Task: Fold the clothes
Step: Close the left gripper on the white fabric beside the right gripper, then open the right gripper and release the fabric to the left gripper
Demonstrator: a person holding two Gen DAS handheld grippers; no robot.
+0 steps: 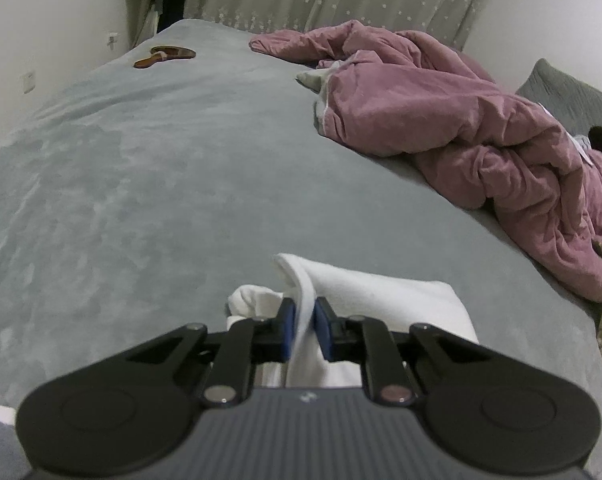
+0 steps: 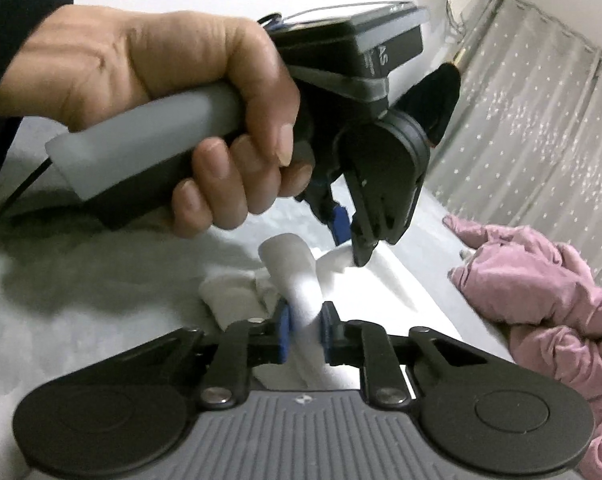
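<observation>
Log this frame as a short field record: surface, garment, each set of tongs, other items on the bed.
surface: grey bed
garment: white cloth, bunched at the near edge
left tongs: shut on a fold of the cloth
right tongs: shut on the cloth
left hand: grips its handle, seen from the right wrist
other items: pink quilt crumpled at right; brown object at the far end
</observation>
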